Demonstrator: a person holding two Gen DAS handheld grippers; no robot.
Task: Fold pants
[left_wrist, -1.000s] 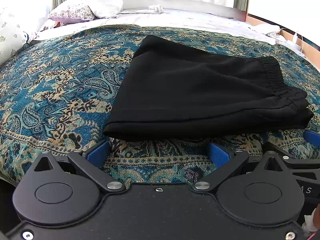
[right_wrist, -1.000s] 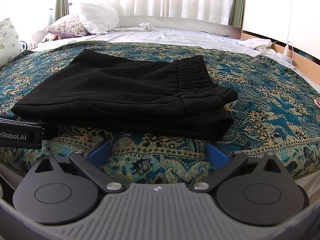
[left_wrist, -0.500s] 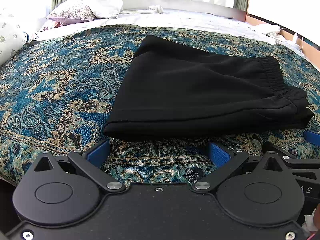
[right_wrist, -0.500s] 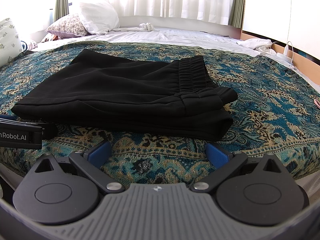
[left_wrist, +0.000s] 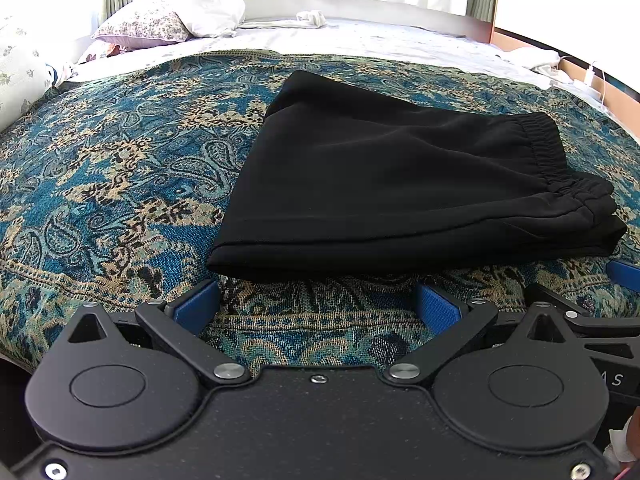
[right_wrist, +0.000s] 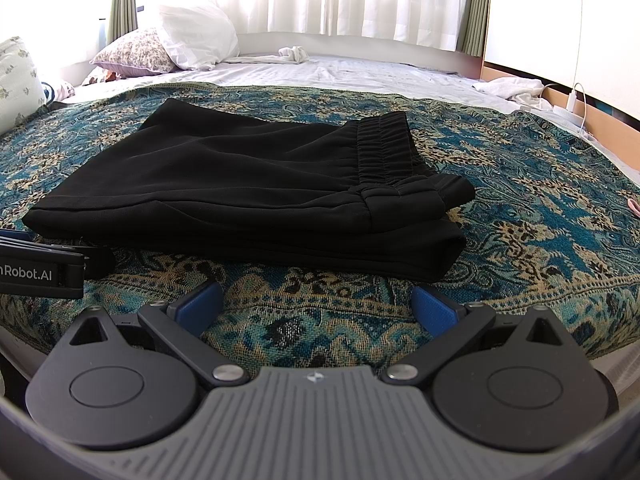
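I see black pants (left_wrist: pixel 400 184) folded on bed cover (left_wrist: pixel 120 184), just ahead of both tools. My left tool (left_wrist: pixel 318 306) spread apart, gripping nothing. My right tool (right_wrist: pixel 318 306) likewise apart, short of pants edge.

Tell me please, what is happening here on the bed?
A person holds two grippers above a patterned bedspread. Black pants lie on it, already folded into a flat stack with the elastic waistband on top at the right. The left gripper and the right gripper are both open, just short of the near edge, touching nothing.
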